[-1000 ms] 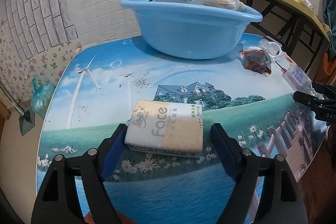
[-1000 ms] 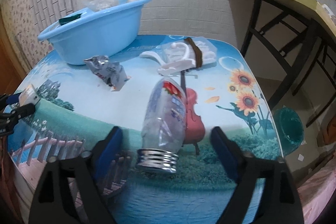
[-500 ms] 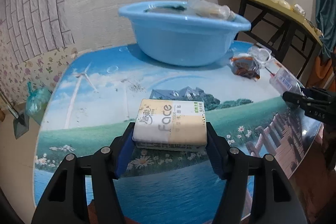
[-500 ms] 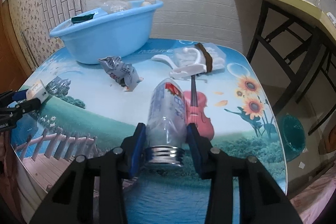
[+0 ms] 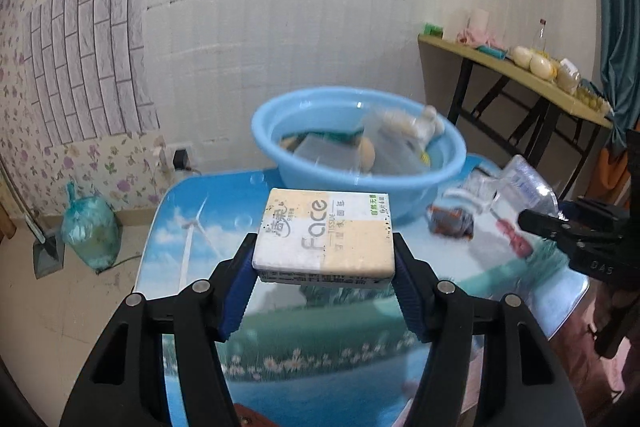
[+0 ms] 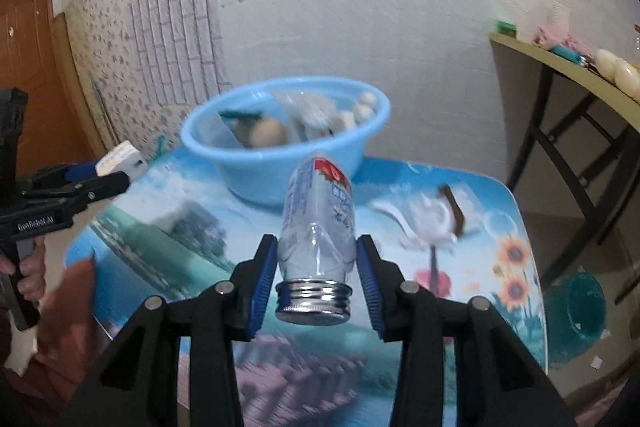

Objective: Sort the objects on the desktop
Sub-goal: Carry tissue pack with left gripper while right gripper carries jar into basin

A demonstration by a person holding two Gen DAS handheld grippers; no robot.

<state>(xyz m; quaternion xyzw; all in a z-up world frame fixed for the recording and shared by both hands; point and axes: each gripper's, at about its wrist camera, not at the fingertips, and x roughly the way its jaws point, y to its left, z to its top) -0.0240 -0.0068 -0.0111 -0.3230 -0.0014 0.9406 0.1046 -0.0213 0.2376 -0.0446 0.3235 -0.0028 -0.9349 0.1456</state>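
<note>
My left gripper [image 5: 324,259] is shut on a white and tan tissue pack [image 5: 326,237] and holds it in the air above the table, short of the blue basin [image 5: 360,155]. My right gripper [image 6: 318,267] is shut on a clear plastic bottle [image 6: 318,223] with a silver cap, also lifted off the table, with the basin [image 6: 284,143] behind it. The basin holds several bagged items. The left gripper with the tissue pack [image 6: 120,161] shows at the left of the right wrist view. The right gripper and bottle [image 5: 524,187] show at the right of the left wrist view.
A crumpled snack wrapper [image 5: 452,223] and a clear bag with white plastic pieces [image 6: 432,215] lie on the picture-printed table [image 5: 320,355] right of the basin. A side table [image 5: 520,75] stands at the right. A green bag [image 5: 90,227] sits on the floor at the left.
Both grippers closed on their objects and lifted them off the table, from table level to well above it, facing the basin.
</note>
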